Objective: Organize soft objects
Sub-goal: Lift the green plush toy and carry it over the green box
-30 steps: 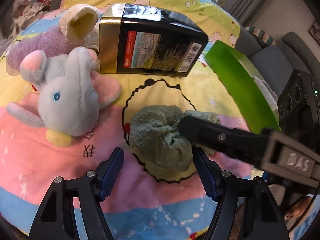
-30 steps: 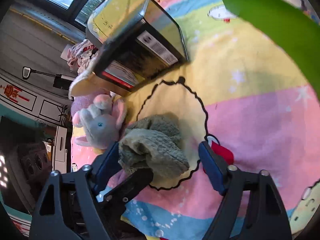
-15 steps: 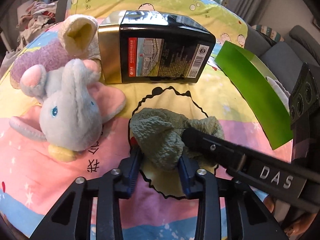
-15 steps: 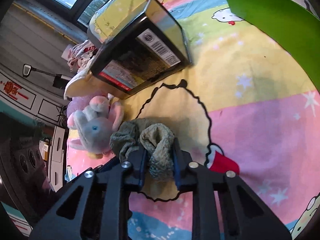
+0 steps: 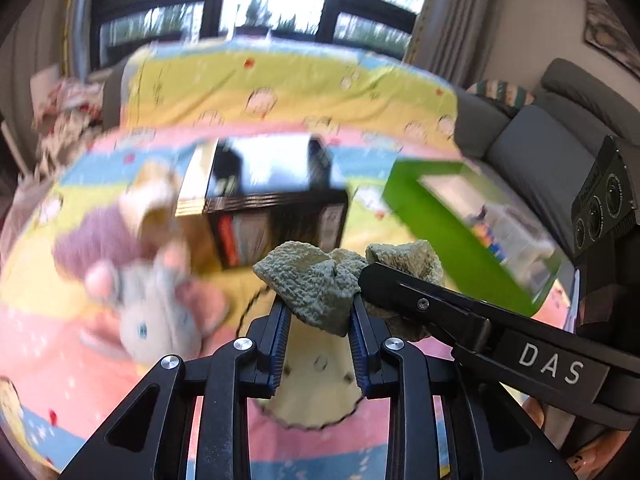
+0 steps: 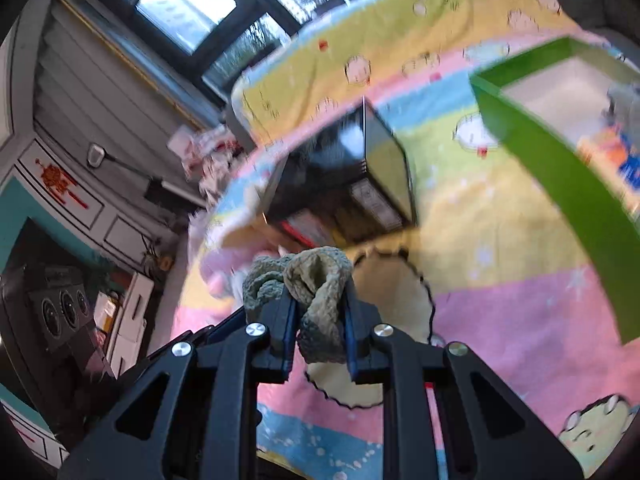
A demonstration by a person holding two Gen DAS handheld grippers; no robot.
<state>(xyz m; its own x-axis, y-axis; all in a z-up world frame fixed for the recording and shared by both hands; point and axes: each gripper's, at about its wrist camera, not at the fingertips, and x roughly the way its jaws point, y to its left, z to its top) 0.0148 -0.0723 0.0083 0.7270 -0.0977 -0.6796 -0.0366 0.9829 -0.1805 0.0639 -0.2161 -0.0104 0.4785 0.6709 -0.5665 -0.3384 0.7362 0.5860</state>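
Observation:
A grey-green knitted cloth (image 5: 316, 284) hangs in the air above the bed, held at two ends. My left gripper (image 5: 318, 320) is shut on its left part. My right gripper (image 6: 318, 312) is shut on its other part (image 6: 320, 292); its black arm (image 5: 460, 316) crosses the left wrist view from the right. A grey plush mouse (image 5: 156, 312) and a purple plush toy (image 5: 100, 244) lie blurred on the colourful blanket (image 5: 280, 92) at the left.
A black and gold box (image 5: 272, 200) lies behind the cloth; it also shows in the right wrist view (image 6: 352, 188). A green open box (image 5: 460, 232) with items inside stands at the right (image 6: 560, 152). A grey sofa (image 5: 540, 140) is beyond it.
Both grippers closed on the cloth, then lifted it off the blanket. The views now tilt up toward the windows and the scene is motion-blurred.

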